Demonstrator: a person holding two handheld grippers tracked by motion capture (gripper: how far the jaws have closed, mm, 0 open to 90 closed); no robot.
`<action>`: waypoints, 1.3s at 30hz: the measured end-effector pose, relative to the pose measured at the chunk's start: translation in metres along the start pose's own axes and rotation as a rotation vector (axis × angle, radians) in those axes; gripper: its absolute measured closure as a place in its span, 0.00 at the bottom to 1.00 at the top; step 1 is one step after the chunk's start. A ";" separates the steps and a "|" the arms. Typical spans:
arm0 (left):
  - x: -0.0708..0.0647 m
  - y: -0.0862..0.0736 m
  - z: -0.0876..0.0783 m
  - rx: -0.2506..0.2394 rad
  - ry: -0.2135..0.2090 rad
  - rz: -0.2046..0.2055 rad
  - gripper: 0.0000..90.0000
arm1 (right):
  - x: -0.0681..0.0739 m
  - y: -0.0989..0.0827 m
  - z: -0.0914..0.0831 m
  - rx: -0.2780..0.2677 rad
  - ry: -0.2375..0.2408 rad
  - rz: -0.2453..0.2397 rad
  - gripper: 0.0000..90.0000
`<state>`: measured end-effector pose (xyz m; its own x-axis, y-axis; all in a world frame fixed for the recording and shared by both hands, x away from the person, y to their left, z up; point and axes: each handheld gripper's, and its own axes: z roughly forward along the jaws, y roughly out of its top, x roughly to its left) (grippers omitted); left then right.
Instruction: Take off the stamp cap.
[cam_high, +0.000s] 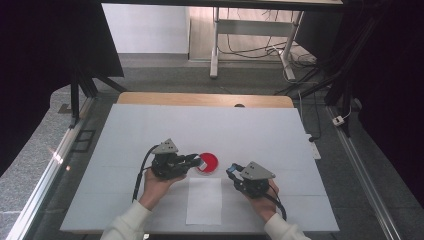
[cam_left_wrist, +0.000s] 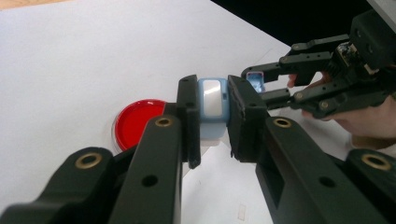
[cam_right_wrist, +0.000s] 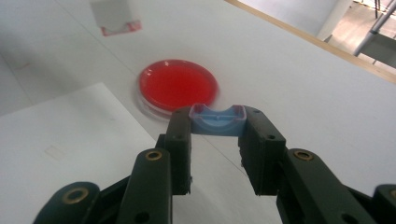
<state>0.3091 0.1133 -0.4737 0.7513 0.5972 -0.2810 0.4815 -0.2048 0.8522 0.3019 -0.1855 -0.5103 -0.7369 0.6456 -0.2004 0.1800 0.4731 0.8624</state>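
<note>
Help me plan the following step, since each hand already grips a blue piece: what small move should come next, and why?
Probably bring the right tongs back toward the left tongs. The right pair holds a small light-blue plastic cap; the left pair clamps the matching white-and-blue plastic body beside the round red-filled clear dish. The pieces are apart, so they may be meant to rejoin.

Pale blue body with white window (cam_left_wrist: 213, 107): clamped between left gripper (cam_left_wrist: 214, 121) pads, above bench. Blue cap (cam_right_wrist: 218, 119): open side toward camera, pinched at right gripper (cam_right_wrist: 217, 140) tips, near red dish (cam_right_wrist: 178, 85).
</note>
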 end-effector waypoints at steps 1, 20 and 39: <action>0.000 0.000 0.000 0.000 0.000 0.001 0.84 | -0.003 -0.002 -0.003 0.003 -0.009 0.007 0.73; 0.001 0.001 0.001 -0.002 0.009 0.017 0.84 | -0.049 -0.039 -0.057 0.013 -0.104 0.081 0.73; 0.006 0.005 0.000 -0.001 0.044 0.046 0.84 | -0.059 -0.043 -0.066 0.011 -0.104 0.081 0.73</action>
<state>0.3167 0.1160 -0.4711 0.7518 0.6210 -0.2217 0.4466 -0.2323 0.8640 0.2947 -0.2832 -0.5055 -0.6483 0.7403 -0.1780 0.2433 0.4230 0.8728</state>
